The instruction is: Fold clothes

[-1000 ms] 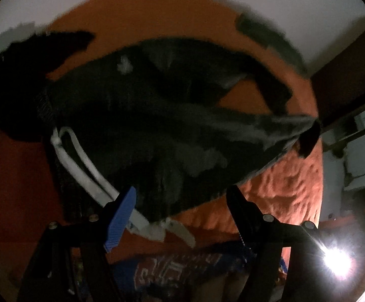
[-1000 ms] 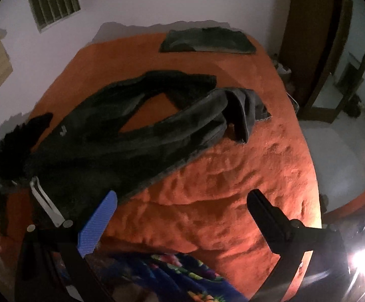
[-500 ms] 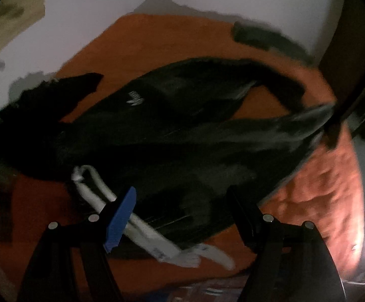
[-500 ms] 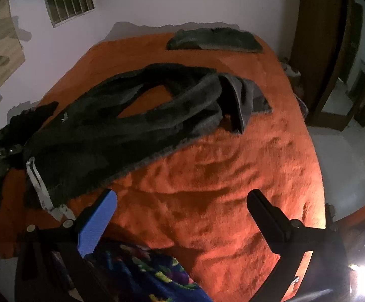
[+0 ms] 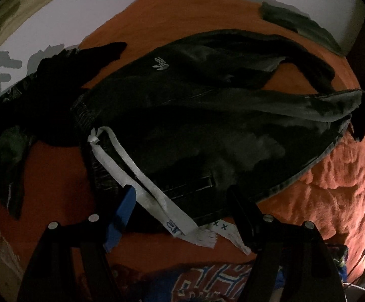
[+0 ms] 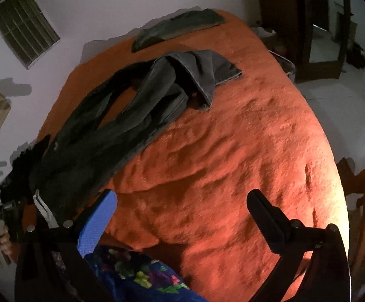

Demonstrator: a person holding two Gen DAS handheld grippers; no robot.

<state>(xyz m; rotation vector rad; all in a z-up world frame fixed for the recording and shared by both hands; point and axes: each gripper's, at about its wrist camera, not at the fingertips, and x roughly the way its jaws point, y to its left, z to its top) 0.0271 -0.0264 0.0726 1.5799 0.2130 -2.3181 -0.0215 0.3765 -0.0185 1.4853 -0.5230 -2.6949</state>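
Dark trousers lay spread on an orange bed, both sets of jaws wide and empty.

The left gripper (image 5: 182, 198) stood with jaws wide over the waist end of the dark trousers (image 5: 207, 125), the white drawstring (image 5: 142, 183) trailing between them. The right gripper (image 6: 182, 206) also had wide jaws, only the orange bedcover (image 6: 232, 151) between them; the trousers lay ahead and left of its blue-padded jaw. A folded dark garment (image 6: 177, 27) lay at the far edge.

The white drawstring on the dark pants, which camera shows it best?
The left wrist view: the white drawstring runs long and close from the waistband of the dark pants down past the open left gripper. The right wrist view catches only a short piece at its left edge.
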